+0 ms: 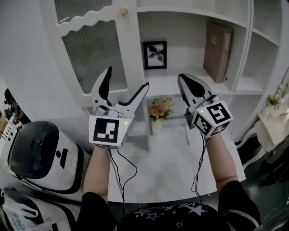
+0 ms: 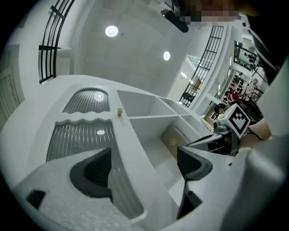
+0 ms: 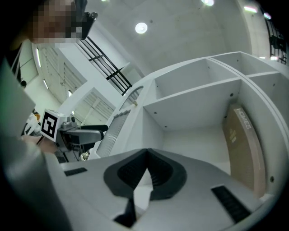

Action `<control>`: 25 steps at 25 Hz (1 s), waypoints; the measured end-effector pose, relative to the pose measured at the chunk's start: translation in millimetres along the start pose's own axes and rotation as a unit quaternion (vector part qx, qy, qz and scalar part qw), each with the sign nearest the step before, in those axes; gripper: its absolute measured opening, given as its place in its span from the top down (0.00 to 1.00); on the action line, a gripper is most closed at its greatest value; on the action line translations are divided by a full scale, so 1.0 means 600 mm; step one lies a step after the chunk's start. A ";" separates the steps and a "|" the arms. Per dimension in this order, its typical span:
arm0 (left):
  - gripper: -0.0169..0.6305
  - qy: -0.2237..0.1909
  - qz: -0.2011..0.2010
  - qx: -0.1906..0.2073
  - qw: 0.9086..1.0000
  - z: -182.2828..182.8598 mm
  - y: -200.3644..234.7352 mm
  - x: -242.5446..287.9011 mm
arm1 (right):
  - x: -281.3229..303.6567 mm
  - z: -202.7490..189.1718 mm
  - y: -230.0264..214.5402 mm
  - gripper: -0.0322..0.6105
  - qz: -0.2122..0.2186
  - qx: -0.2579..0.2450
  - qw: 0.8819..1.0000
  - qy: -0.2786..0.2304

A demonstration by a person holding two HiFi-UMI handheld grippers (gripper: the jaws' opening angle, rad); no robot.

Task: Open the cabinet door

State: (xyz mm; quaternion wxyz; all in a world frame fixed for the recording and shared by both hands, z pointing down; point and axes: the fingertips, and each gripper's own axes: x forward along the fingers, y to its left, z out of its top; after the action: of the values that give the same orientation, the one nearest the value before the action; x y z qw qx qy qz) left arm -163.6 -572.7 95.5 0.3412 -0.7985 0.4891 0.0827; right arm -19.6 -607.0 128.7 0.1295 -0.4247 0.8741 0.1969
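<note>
The white cabinet door has ribbed glass panels and a small round knob high on its right stile. It lies flush with the cabinet frame. My left gripper is open in front of the door's lower right corner and holds nothing. In the left gripper view the door's stile runs between the spread jaws of the left gripper, with the knob well beyond them. My right gripper is shut and empty before the open shelves; its pads meet.
Open shelves to the right hold a framed picture and a brown book. A flower vase stands on the white table below. A white and black rounded machine sits at the lower left.
</note>
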 end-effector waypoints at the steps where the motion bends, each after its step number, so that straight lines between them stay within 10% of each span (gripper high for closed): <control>1: 0.25 -0.015 0.004 0.007 1.000 0.014 0.007 0.007 | 0.006 0.006 -0.002 0.94 0.005 -0.005 1.000 -0.003; 25: 0.54 -0.042 0.121 0.050 0.991 0.145 0.149 0.171 | 0.069 0.110 -0.066 0.94 0.080 -0.001 0.992 -0.098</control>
State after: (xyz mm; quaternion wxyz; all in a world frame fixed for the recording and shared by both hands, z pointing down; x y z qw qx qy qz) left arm -168.9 -618.6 -59.7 0.3885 -0.7112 0.5707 0.1324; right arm -9.2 -627.8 44.6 0.1979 -0.3326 0.8880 0.2483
